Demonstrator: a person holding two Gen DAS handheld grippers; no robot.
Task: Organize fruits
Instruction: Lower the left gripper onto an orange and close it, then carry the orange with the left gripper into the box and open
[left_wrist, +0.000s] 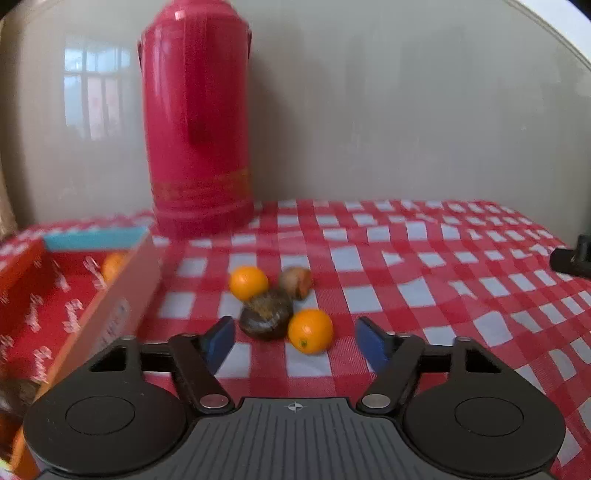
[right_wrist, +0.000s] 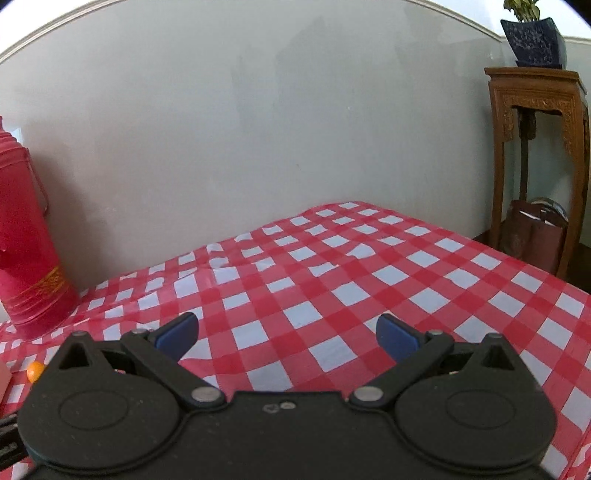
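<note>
2 smooth round oranges (left_wrist: 310, 331) face the wide left claw (left_wrist: 295, 341); right claw (right_wrist: 287, 338) gapes wide too.

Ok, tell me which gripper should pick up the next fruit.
Left. The left gripper is open right in front of the near orange and the other fruit beside the red box. The right gripper, also open, faces only bare tablecloth.
</note>
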